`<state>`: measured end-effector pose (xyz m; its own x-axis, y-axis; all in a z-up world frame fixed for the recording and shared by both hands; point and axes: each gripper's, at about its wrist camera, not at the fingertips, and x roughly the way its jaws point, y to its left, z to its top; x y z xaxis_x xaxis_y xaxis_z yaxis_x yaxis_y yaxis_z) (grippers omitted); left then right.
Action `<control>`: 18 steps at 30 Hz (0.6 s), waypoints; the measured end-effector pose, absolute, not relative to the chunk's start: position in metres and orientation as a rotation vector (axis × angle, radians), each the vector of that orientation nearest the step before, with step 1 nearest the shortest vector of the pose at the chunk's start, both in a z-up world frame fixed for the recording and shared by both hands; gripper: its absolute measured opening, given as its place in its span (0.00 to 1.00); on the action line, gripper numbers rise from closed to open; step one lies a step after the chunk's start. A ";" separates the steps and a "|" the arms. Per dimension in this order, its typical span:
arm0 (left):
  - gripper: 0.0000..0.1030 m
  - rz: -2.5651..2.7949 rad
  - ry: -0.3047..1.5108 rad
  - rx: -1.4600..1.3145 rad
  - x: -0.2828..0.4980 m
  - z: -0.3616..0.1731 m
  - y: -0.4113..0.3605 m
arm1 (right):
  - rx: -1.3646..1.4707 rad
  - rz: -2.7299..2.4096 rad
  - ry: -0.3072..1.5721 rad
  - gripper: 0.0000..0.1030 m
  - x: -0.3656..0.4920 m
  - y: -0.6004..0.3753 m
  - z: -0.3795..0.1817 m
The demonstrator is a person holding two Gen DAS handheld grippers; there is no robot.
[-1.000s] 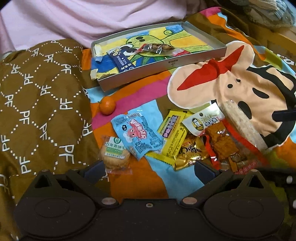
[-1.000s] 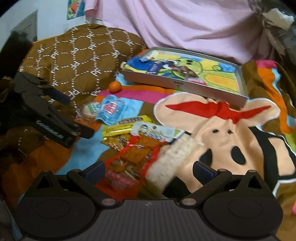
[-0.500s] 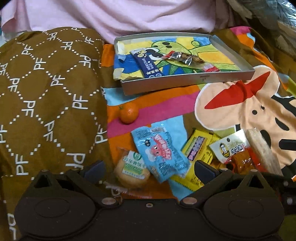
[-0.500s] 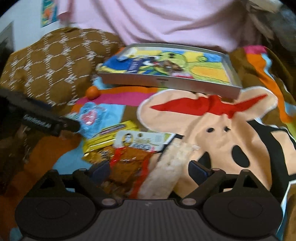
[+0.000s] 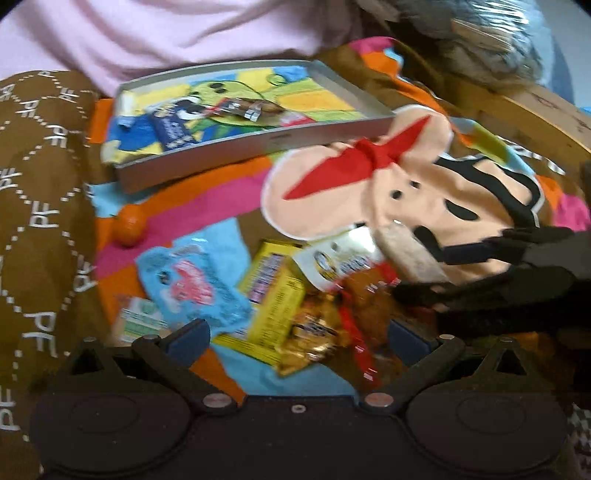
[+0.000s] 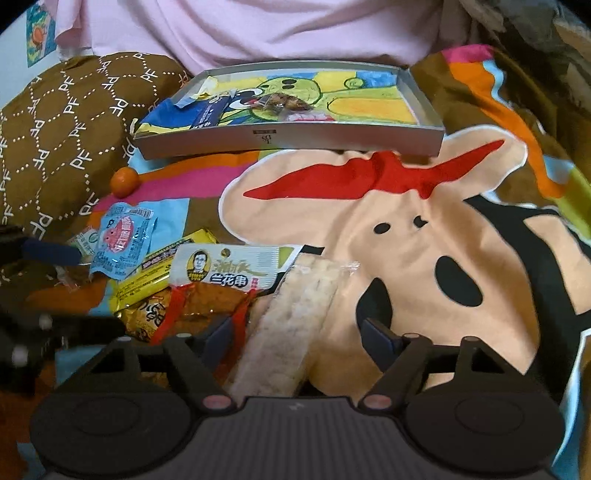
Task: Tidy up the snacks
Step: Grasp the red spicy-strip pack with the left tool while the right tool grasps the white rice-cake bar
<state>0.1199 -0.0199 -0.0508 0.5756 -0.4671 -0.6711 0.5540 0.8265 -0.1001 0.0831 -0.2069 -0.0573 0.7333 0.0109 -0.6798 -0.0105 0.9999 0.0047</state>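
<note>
- Snacks lie heaped on a cartoon-printed blanket (image 6: 424, 236): at left a round orange fruit (image 6: 125, 181), then a glossy blue packet (image 6: 123, 240) and a crinkly yellow wrapper (image 6: 155, 273).
- White-topped packet (image 6: 225, 267) with a portrait label sits mid-heap, touching a long pale rice bar (image 6: 288, 325) in clear film.
- Left gripper (image 5: 299, 338) is spread wide over the heap, gripping nothing.
- Right gripper (image 6: 297, 336) straddles the rice bar, jaws open, not touching it.
- Behind, a shallow grey tray (image 6: 288, 140) holds a navy packet (image 6: 210, 110); pink fabric (image 6: 258, 29) beyond.
</note>
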 end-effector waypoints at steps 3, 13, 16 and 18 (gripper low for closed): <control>0.98 -0.633 0.763 0.137 0.115 -0.055 -0.025 | 0.059 0.029 0.773 0.53 0.084 -0.214 -0.058; 0.98 -0.693 0.754 0.104 0.112 -0.053 -0.054 | -0.054 0.025 0.744 0.41 0.067 -0.226 -0.048; 0.97 -0.691 0.764 0.085 0.116 -0.055 -0.069 | -0.126 0.033 0.751 0.36 0.065 -0.226 -0.050; 0.93 -0.675 0.778 0.082 0.119 -0.058 -0.080 | -0.115 0.044 0.756 0.36 0.063 -0.235 -0.053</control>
